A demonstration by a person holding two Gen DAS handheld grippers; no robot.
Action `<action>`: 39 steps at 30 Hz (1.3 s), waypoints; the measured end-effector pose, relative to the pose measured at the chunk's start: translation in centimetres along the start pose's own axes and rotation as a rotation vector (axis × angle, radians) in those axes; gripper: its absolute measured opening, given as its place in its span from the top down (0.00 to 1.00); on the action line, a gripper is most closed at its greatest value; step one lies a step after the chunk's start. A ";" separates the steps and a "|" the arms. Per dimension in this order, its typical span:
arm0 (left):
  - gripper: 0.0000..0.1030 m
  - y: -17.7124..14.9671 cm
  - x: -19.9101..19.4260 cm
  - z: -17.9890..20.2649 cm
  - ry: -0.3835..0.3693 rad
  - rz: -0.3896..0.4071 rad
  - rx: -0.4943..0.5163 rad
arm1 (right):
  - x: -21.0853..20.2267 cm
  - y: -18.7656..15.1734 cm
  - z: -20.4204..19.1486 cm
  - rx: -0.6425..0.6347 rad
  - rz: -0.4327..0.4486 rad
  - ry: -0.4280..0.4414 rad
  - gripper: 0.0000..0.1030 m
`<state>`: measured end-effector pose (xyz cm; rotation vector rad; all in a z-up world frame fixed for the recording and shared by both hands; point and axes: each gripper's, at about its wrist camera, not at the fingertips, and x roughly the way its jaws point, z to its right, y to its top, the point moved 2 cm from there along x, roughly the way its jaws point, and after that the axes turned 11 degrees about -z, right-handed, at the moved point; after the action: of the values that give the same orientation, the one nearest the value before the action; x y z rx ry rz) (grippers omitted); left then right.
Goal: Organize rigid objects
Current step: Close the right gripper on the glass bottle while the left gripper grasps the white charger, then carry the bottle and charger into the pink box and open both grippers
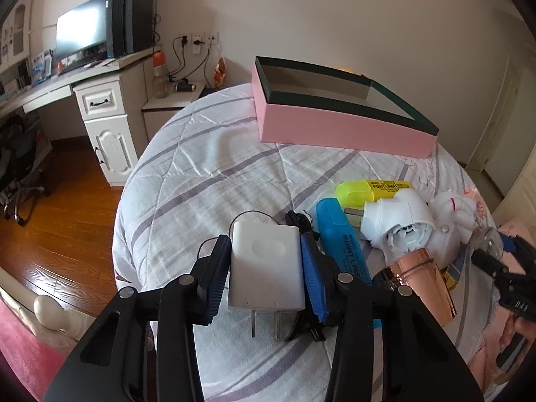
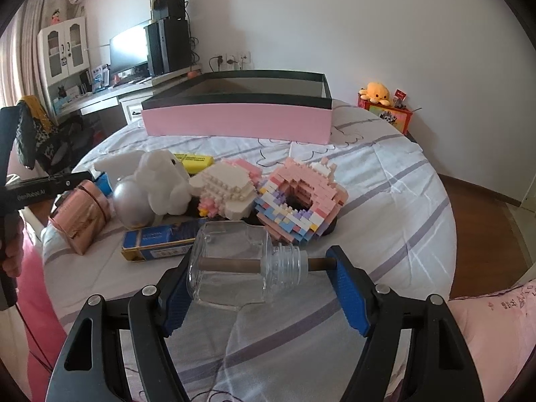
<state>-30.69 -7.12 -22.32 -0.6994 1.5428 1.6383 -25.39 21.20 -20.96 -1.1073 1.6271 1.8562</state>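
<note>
- On the bed [image 1: 207,174], near its front edge, the white charger [image 1: 266,264] is pinched across its flat sides by the fingers of the left gripper [image 1: 264,274]; both pads look pressed against it, so it counts as gripped.
- Its long axis runs along the fingers, prongs pointed back at the camera, rounded end pointed toward the pink box [image 1: 335,124].
- Risk one: the smooth shell could be squirted out of the pads on the lift, since the grip is narrow and the plastic looks slick.
- Risk two: the black clip [image 1: 303,226] and blue highlighter [image 1: 345,244] just beside it could be snagged and dragged along.
- Over at the right gripper [image 2: 261,288], the fingers are spread around a clear glass bottle [image 2: 234,261] lying sideways, neck to the right; a firm grip can't be confirmed, so it could be rolled off.
</note>
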 end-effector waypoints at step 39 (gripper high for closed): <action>0.61 18.5 1.0 8.8 -0.102 0.097 0.185 | 5.2 19.2 -1.5 -0.099 0.023 0.116 0.27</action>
<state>-45.48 2.14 -11.66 -0.4419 1.6509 1.5514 -42.57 14.71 -13.26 -1.2643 1.6320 1.9376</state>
